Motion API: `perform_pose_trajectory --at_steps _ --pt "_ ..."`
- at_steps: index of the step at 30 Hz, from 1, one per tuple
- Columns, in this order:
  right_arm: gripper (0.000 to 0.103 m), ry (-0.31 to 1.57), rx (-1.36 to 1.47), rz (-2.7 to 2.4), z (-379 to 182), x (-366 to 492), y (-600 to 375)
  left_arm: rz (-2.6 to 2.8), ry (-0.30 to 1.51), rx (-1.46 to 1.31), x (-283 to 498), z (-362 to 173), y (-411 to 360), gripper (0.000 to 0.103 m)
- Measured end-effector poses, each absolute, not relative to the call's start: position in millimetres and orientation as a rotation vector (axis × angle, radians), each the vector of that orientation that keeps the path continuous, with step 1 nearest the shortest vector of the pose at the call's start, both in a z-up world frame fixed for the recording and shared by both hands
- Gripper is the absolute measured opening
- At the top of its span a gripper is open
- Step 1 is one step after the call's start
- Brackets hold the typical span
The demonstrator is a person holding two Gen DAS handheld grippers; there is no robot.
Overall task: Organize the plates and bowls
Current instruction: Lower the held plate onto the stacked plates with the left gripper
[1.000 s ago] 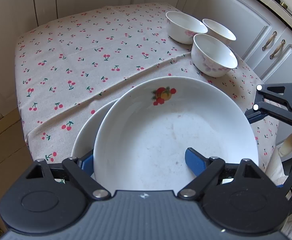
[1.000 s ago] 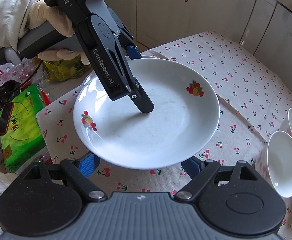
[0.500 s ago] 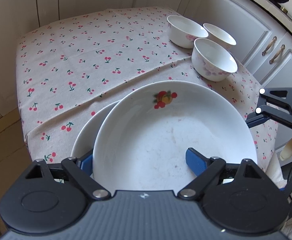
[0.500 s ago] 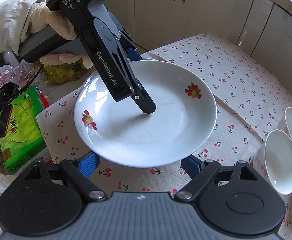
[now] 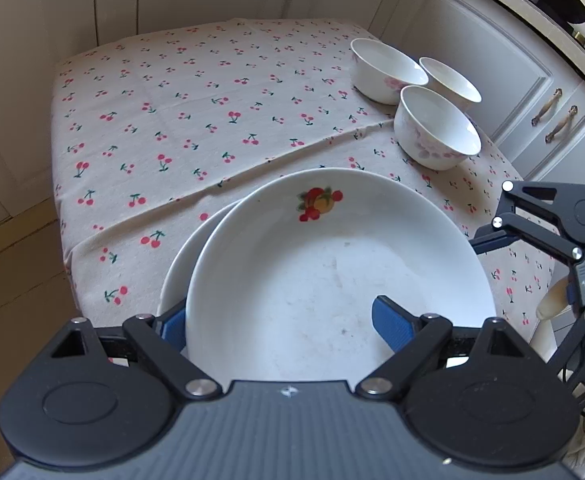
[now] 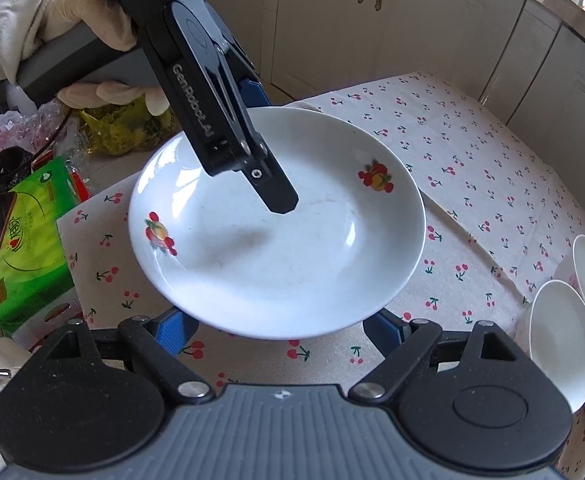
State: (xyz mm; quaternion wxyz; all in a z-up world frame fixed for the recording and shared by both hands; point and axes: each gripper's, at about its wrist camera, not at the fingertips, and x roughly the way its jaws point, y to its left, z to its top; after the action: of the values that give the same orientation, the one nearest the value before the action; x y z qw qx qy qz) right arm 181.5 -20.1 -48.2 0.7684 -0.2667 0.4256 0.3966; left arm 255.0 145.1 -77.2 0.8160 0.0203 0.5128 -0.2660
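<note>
Nearest the left wrist camera, the left gripper (image 5: 284, 320) tilts steeply down over the table edge with its jaws wide, straddling the rim of the top plate (image 5: 340, 272): one blue pad sits inside the dish, the other outside its rim; whether they press on it I cannot tell. That plate rests on a second plate (image 5: 180, 264) peeking out at its left. The right gripper (image 6: 276, 328), also pitched steeply down, stands open just beside the plate's near rim, holding nothing. A gloved hand (image 6: 92, 20) grips the left tool's handle. Farther along the cherry-print tablecloth (image 5: 164, 120), three white bowls (image 5: 436, 132) cluster near the far corner, well apart from the plates.
</note>
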Motion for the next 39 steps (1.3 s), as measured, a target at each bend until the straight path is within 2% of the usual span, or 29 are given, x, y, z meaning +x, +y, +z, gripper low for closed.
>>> perform_pose_trajectory --at_steps 14,27,39 --pt "0.095 0.937 -0.564 0.891 -55 185 -15 -0.504 1.110 -0.052 243 -71 159 0.091" --pt "0.103 0.956 -0.574 0.894 -59 191 -9 -0.449 1.126 -0.068 247 -67 159 0.091" --pt "0.103 0.954 -0.528 0.867 -54 187 -12 -0.459 1.089 -0.103 256 -65 162 0.091"
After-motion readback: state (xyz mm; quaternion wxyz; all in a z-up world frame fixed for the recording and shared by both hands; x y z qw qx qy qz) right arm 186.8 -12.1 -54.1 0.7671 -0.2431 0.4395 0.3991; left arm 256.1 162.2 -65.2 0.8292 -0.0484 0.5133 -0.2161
